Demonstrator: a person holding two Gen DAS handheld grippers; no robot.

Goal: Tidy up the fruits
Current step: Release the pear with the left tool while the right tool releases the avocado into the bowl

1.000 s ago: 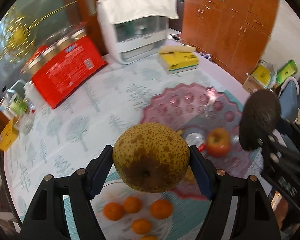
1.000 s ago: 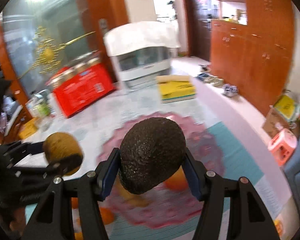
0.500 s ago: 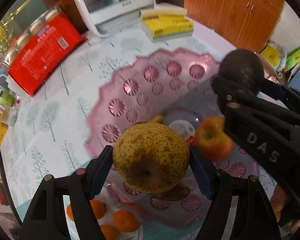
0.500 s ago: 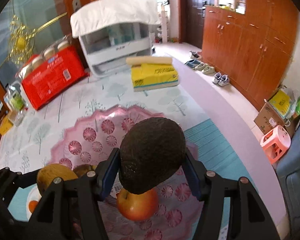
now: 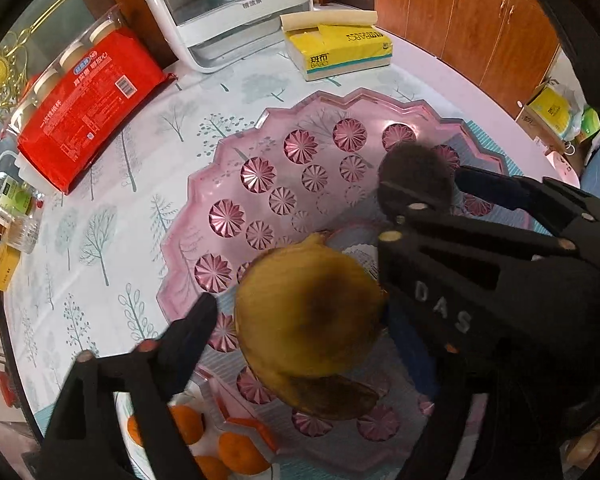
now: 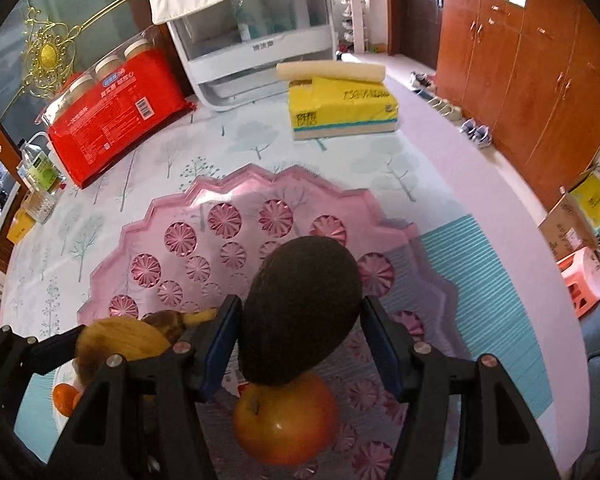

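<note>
While the pink plate (image 6: 188, 204) lies across the middle of the tree-patterned tablecloth (image 5: 100, 224), both grippers are seen above it. A dark avocado (image 6: 300, 312) is clamped between the blue pads of the right gripper (image 6: 300, 344), over the near half of the plate and directly above a red-orange apple (image 6: 288, 420) that rests in the plate. A brown-speckled yellow pear (image 5: 310, 312), blurred, is seen between the fingers of the left gripper (image 5: 300, 320). The left finger (image 5: 188, 332) is set apart from the fruit with a gap showing, so the jaws are judged to be spread, though the right finger is hidden behind the right gripper's body. Whether the pear rests on the plate or is in the air cannot be told. A browned banana (image 5: 332, 396) is seen just beneath the pear, near the plate's near rim. Small oranges (image 5: 236, 452) are gathered on a white dish at the near left, just outside the plate. Farther off, a red package (image 6: 112, 116) is placed at the far left, a white appliance (image 6: 252, 48) at the far middle, and a yellow tissue pack (image 6: 340, 108) to its right.
</note>
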